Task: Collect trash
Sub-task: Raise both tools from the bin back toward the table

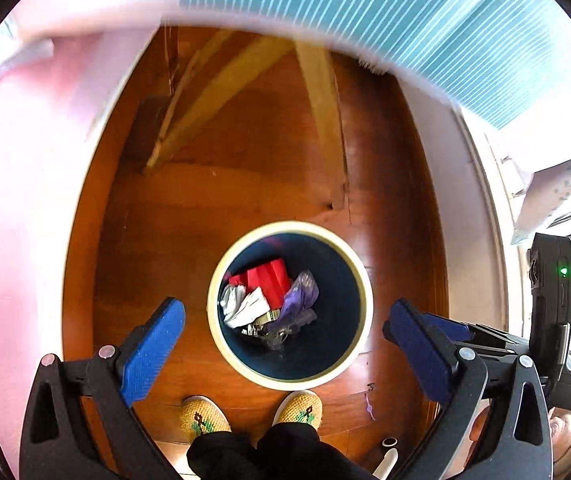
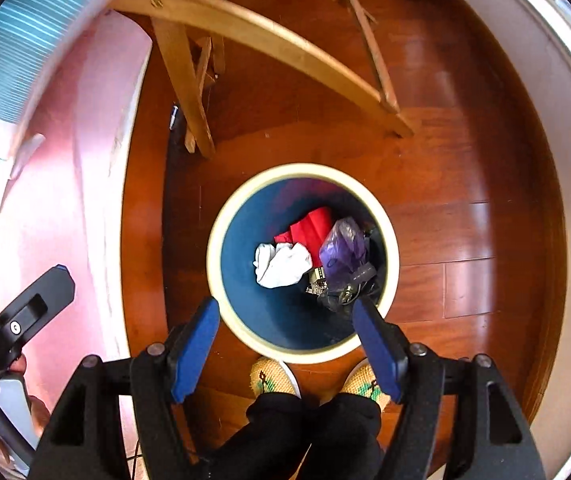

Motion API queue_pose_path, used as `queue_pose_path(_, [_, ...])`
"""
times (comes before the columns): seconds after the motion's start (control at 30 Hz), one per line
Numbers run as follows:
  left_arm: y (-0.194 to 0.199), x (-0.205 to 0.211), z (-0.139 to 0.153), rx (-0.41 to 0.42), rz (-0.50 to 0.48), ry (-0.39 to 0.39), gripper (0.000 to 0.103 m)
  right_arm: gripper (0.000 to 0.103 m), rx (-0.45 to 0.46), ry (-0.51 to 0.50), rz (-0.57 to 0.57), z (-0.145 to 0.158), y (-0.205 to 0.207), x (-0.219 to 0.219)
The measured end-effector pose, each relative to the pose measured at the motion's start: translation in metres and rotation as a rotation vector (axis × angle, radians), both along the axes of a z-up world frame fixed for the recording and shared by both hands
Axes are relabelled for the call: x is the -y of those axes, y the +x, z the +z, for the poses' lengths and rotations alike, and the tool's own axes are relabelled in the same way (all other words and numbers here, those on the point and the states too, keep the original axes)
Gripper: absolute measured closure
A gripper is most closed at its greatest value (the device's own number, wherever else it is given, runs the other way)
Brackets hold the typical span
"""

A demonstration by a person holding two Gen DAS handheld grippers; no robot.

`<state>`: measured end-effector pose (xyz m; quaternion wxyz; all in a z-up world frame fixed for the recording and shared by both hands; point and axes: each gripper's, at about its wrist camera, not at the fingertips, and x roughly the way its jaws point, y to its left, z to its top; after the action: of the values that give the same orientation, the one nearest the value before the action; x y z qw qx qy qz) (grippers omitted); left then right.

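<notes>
Pointing steeply down, both grippers hung over the bin (image 1: 221,344), the left gripper (image 1: 285,320) wide, the right gripper (image 2: 285,336) narrower (both empty); trash (image 1: 269,300) lay directly below, inside it.

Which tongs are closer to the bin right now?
Right, by a little, it seems. The right tongs hang open above the bin, one tip over its near rim. The left tongs, open wider, hang above it too, with the bin looking smaller between their tips.
</notes>
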<state>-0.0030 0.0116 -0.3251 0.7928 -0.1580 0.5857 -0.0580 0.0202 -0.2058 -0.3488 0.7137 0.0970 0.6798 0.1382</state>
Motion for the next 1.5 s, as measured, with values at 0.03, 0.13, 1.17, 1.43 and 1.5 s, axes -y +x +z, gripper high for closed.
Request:
queue_pose_path(0.03, [-0.002, -0.001, 0.014, 0.010, 0.005, 0.001, 0.001, 0.033, 0.006, 0.001, -0.003, 0.012, -0.002, 0.001])
queue_pose_path(0.13, [-0.009, -0.006, 0.053, 0.042, 0.020, 0.006, 0.001, 0.033, 0.021, 0.007, -0.016, 0.051, -0.009, 0.003])
queue_pose_path(1.17, [-0.008, -0.064, 0.446, 0.519, -0.069, -0.026, 0.001, 0.033, 0.506, 0.090, -0.105, 0.430, -0.005, -0.014])
queue_pose_path(1.43, [0.032, -0.075, 0.484, 0.555, -0.134, -0.028, 0.001, 0.033, 0.629, 0.083, -0.171, 0.470, 0.030, -0.014])
queue_pose_path(1.5, [0.044, -0.074, 0.484, 0.553, -0.148, -0.038, 0.001, 0.033, 0.648, 0.081, -0.176, 0.475, 0.040, -0.012])
